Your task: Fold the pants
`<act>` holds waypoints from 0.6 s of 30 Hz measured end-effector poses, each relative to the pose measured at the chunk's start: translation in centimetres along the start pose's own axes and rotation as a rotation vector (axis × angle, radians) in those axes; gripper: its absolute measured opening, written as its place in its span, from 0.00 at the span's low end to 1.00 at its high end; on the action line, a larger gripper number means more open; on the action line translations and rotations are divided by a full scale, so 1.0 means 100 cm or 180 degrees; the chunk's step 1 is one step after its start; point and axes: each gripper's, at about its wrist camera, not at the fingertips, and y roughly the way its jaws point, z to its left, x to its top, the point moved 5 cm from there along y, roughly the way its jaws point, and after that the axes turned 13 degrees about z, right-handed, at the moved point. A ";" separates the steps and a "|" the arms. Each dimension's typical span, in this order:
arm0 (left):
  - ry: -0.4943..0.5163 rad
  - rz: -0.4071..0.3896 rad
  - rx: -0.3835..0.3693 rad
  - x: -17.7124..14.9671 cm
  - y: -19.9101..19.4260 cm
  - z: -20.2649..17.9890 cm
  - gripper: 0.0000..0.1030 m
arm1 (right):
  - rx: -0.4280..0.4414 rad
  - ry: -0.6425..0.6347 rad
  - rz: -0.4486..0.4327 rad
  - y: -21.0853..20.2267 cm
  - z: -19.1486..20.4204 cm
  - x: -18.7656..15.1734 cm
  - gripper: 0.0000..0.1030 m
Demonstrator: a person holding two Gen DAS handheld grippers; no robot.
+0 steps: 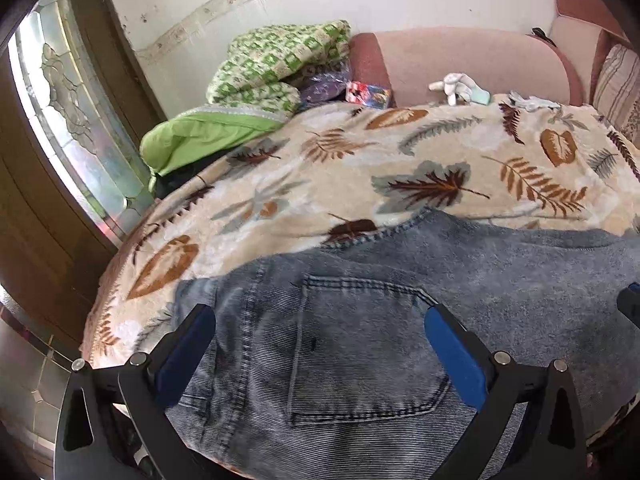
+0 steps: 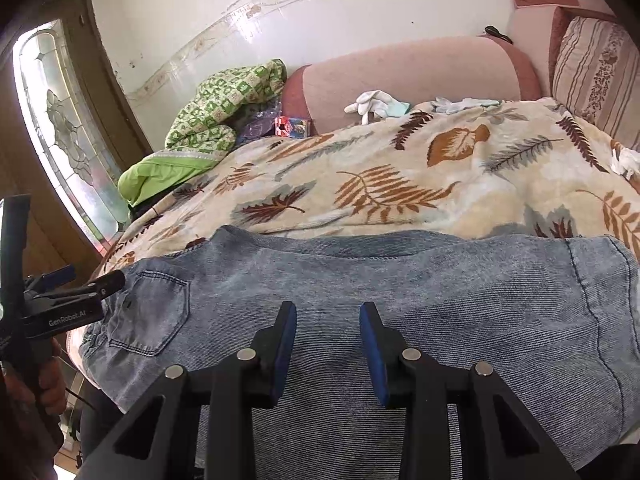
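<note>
Both tongs, left (image 1: 320,336) and right (image 2: 328,344), gape empty, seemingly just above the jeans (image 2: 360,280).

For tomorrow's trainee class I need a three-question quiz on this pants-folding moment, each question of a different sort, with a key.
1. True or false: the right gripper is clamped on the jeans.
2. Multiple choice: the left gripper is spread over which part of the jeans? A) a leg hem B) the back pocket C) a belt
3. Short answer: what do the jeans lie on?

Key
1. False: its jaws stand apart above the denim, with nothing between them.
2. B: the blue pads sit either side of the pocket.
3. The leaf-print blanket, which covers the pink sofa.
</note>
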 end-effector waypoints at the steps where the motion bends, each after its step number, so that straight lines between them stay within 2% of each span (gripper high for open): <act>1: 0.0038 0.0058 -0.0057 -0.002 0.006 -0.005 1.00 | -0.0019 0.0028 0.0029 0.002 -0.002 0.000 0.35; 5: 0.0225 0.0324 -0.0279 -0.010 0.033 -0.031 1.00 | -0.0095 0.0163 0.0156 0.011 -0.013 -0.002 0.35; 10: 0.0316 0.0503 -0.0339 -0.018 0.058 -0.045 1.00 | -0.0184 0.0337 0.0434 0.031 -0.028 -0.007 0.34; 12: 0.0300 0.0507 -0.0414 -0.018 0.059 -0.044 1.00 | -0.0211 0.0313 0.0414 0.030 -0.028 -0.006 0.34; 15: 0.0356 0.0537 -0.0387 -0.016 0.055 -0.045 1.00 | -0.0231 0.0286 0.0386 0.029 -0.026 -0.005 0.34; 18: 0.0413 0.0453 -0.0308 -0.010 0.046 -0.047 1.00 | -0.0180 0.0343 0.0167 0.014 -0.031 0.002 0.34</act>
